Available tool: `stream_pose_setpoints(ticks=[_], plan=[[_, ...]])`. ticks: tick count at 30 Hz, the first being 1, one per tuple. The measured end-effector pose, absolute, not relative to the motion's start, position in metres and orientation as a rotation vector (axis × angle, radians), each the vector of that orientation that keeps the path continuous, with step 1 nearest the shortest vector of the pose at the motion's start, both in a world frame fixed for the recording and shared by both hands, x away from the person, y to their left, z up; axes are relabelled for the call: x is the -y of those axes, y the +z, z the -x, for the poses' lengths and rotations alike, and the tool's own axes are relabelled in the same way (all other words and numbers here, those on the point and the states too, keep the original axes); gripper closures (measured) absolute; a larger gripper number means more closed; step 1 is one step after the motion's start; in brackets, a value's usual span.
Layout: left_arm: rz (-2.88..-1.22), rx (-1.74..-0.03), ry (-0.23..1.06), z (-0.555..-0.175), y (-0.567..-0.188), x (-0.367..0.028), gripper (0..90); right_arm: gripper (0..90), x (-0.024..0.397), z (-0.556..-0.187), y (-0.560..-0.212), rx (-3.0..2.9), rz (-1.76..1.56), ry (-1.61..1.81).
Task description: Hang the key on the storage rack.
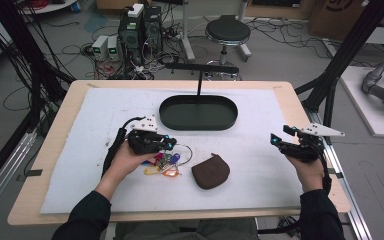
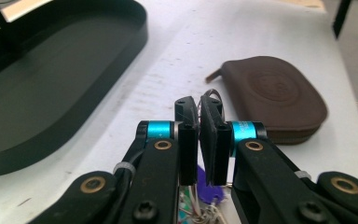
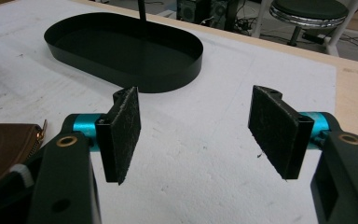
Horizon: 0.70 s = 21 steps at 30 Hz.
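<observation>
The left gripper (image 2: 199,122) is squeezed tight on the thin key ring (image 2: 213,95), so the bunch of keys (image 1: 164,164) can be lifted off the white mat (image 1: 260,165), beside the brown pouch (image 1: 210,171). The right gripper (image 3: 195,133) is held wide open, with nothing in it.

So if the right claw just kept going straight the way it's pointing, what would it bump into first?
Probably nothing on the table: the open right claw points across bare white mat, with the black oval tray off to its left. The mat's far edge and the wooden table lie ahead, though depth is hard to judge.
</observation>
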<state>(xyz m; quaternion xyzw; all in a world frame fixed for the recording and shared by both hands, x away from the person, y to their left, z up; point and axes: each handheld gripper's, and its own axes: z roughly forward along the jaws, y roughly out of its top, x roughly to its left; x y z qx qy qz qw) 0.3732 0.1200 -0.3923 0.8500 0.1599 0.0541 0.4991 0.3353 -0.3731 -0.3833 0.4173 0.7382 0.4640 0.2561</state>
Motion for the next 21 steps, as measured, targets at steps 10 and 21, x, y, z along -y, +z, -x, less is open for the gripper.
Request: stream_pose_setpoints(ticks=[10, 21], plan=[[-2.140, -0.378, 0.076, -0.376, -0.400, -0.123, 82.1, 35.2, 0.374, -0.336, -0.384, -2.006, -1.128, 1.261], [-2.131, -0.391, 0.077, -0.377, -0.400, -0.129, 86.1, 35.2, 0.373, -0.336, -0.384, -2.005, -1.133, 1.261]])
